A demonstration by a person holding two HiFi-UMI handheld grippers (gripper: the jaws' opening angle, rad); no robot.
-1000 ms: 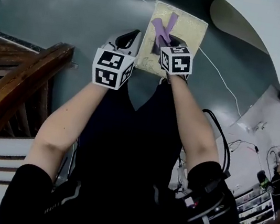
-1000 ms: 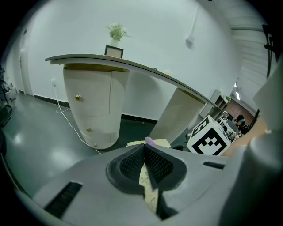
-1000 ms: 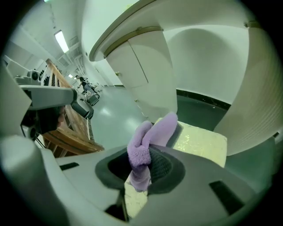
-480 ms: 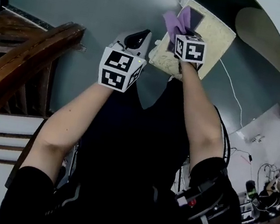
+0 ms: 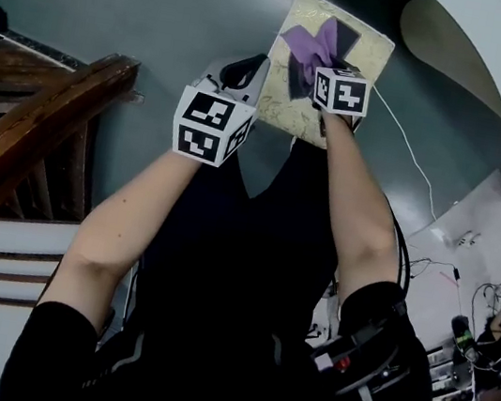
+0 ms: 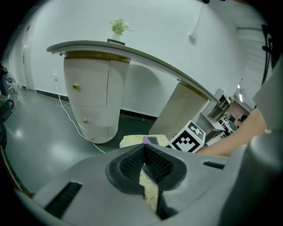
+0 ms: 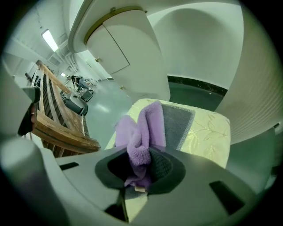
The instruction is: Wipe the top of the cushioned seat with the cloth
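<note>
My right gripper (image 7: 140, 170) grips the purple cloth (image 7: 146, 126), whose free end lies on the seat (image 7: 208, 130) straight ahead, long axis running away from me; my left gripper (image 6: 143, 161), jaws pressed together on nothing, hangs beside its left edge.

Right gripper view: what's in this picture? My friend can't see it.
The right claw is shut on a fluffy purple cloth, which lies on a pale yellow cushioned seat just ahead. Slatted wooden furniture stands to the left on a shiny grey-green floor.
</note>
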